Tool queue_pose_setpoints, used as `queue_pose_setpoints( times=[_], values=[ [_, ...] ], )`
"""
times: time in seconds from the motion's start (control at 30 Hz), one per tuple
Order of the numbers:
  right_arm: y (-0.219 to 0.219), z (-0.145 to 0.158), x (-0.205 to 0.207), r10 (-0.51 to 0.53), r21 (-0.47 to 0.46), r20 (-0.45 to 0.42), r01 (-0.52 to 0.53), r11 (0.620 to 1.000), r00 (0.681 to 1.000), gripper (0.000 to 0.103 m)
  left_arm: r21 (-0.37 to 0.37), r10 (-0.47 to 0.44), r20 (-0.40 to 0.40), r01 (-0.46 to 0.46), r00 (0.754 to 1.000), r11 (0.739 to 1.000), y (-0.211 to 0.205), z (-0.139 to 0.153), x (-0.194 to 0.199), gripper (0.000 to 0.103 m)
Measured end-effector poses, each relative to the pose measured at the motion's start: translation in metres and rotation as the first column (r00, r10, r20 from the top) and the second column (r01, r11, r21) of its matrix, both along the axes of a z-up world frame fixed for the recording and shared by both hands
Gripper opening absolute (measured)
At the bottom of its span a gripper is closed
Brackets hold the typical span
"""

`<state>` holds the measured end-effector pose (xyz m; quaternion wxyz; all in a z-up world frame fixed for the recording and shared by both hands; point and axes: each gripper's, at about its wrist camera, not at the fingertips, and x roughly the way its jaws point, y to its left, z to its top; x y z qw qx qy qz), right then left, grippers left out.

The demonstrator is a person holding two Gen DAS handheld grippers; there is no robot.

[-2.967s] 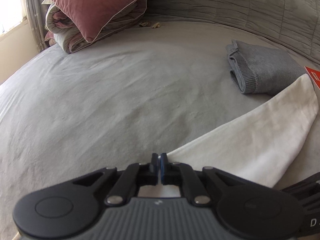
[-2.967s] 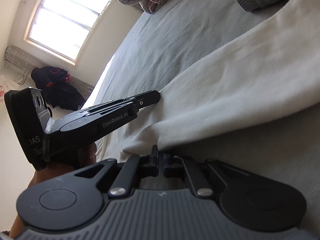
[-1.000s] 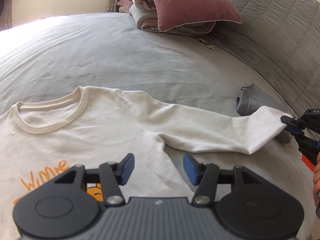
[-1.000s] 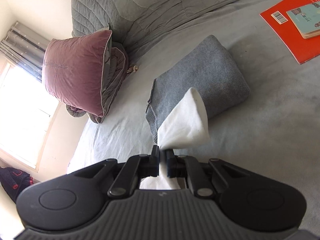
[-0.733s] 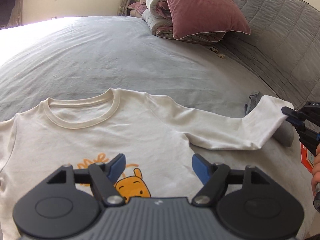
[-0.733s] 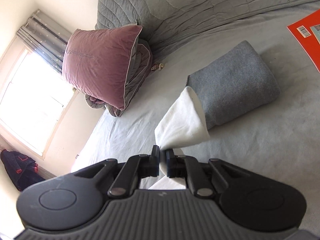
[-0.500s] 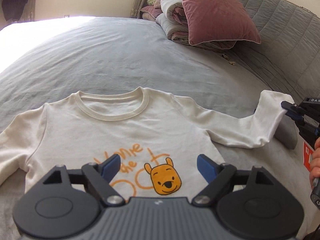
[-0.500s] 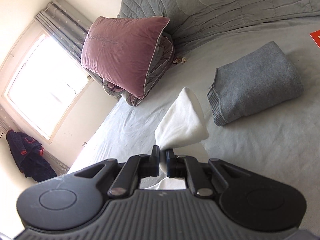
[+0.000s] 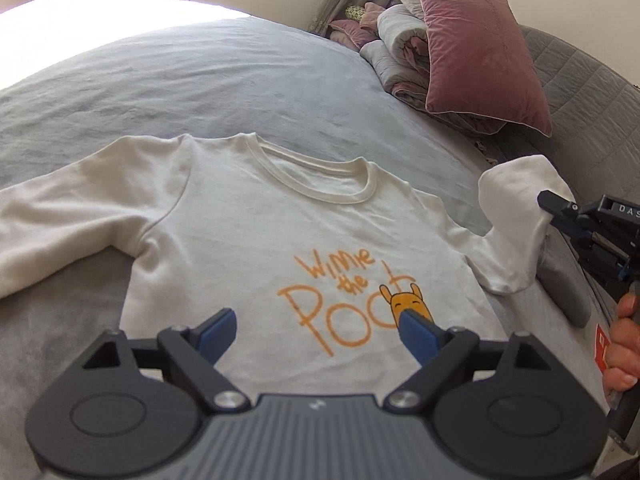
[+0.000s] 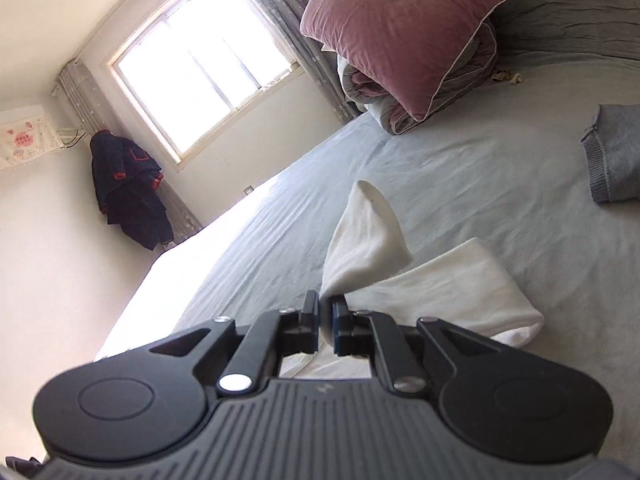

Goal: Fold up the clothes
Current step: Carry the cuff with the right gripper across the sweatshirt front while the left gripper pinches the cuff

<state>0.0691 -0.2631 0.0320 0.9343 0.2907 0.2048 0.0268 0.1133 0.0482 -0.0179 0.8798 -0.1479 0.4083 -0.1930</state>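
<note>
A cream long-sleeved shirt (image 9: 248, 224) with an orange cartoon print lies face up on the grey bed (image 9: 200, 80). My left gripper (image 9: 316, 328) hovers over the shirt's lower front; its jaws are opening wide and nothing is between the blue pads. The right gripper (image 10: 326, 312) is shut on the cuff of the shirt's sleeve (image 10: 368, 236), which it holds lifted and doubled back over the rest of the sleeve. In the left wrist view that gripper (image 9: 550, 206) pinches the raised sleeve (image 9: 516, 216) at the right, a hand (image 9: 624, 344) on its handle.
A pink pillow (image 9: 480, 44) rests on a rolled quilt (image 9: 400, 56) at the head of the bed. A folded grey sweater (image 10: 616, 152) lies to the right of the sleeve. A dark jacket (image 10: 128, 192) hangs by the window (image 10: 200, 52).
The left gripper has let go of the shirt, opened wide and slid left along it, bringing the print into view. The right gripper has carried the pinched sleeve cuff up and inward, away from the grey sweater.
</note>
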Motion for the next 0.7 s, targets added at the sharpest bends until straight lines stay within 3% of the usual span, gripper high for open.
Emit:
queue_pose_setpoints(
  times=[0.3,0.53,0.7],
  values=[
    [0.057,-0.031,0.009,0.270,-0.153,-0.065,-0.277,0.949,0.961,0.009,-0.166,0.005,-0.048,-0.013,0.999,0.986,0.006,-0.005,0.010,0.089],
    [0.087,-0.057,0.005,0.370,-0.234,-0.132,-0.392,0.890,0.919,0.009,-0.248,0.022,-0.103,-0.048,0.994,0.967,0.018,-0.015,0.015,0.087],
    [0.103,-0.068,-0.001,0.405,-0.303,-0.166,-0.438,0.846,0.899,0.009,-0.344,0.025,-0.146,-0.074,0.989,0.936,0.025,-0.020,0.019,0.083]
  ],
)
